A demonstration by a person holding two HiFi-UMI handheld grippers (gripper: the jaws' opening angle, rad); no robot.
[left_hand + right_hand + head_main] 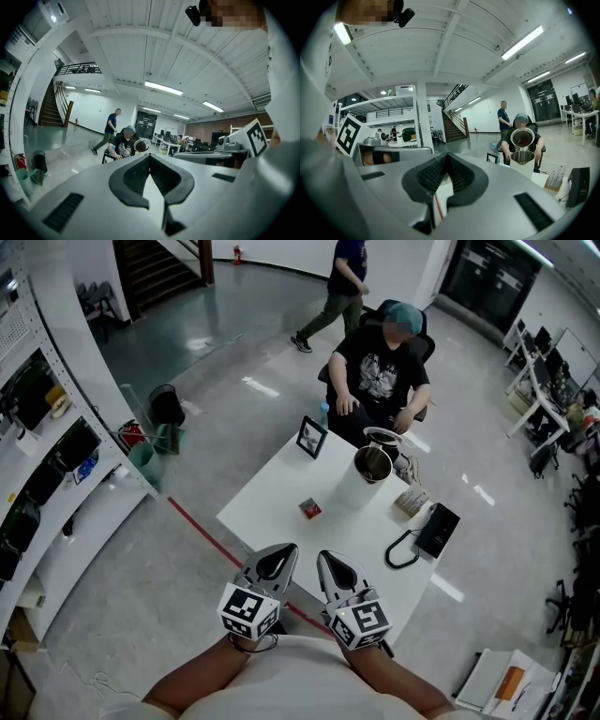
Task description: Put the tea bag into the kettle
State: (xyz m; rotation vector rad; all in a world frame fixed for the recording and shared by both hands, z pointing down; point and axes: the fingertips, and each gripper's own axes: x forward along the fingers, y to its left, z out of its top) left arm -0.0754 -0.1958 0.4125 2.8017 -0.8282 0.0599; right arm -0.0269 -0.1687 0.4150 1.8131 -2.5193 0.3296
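A small red tea bag [309,508] lies on the white table [281,484], left of centre. The white kettle [373,465] stands at the far side with its lid [382,436] flipped up; the right gripper view shows the kettle [522,160] open-topped. My left gripper [280,556] and right gripper [331,562] hover side by side over the table's near edge, well short of the tea bag. Both are shut with nothing between the jaws, as the left gripper [149,156] and right gripper [446,156] show in their own views. The tea bag is hidden in both gripper views.
A person [380,371] sits behind the table with hands near the kettle. A small picture frame [311,437], a water bottle [323,413], a black device [438,529] with a looped cable [401,550], and a small box [411,501] are on or by the table. Another person [337,292] walks beyond.
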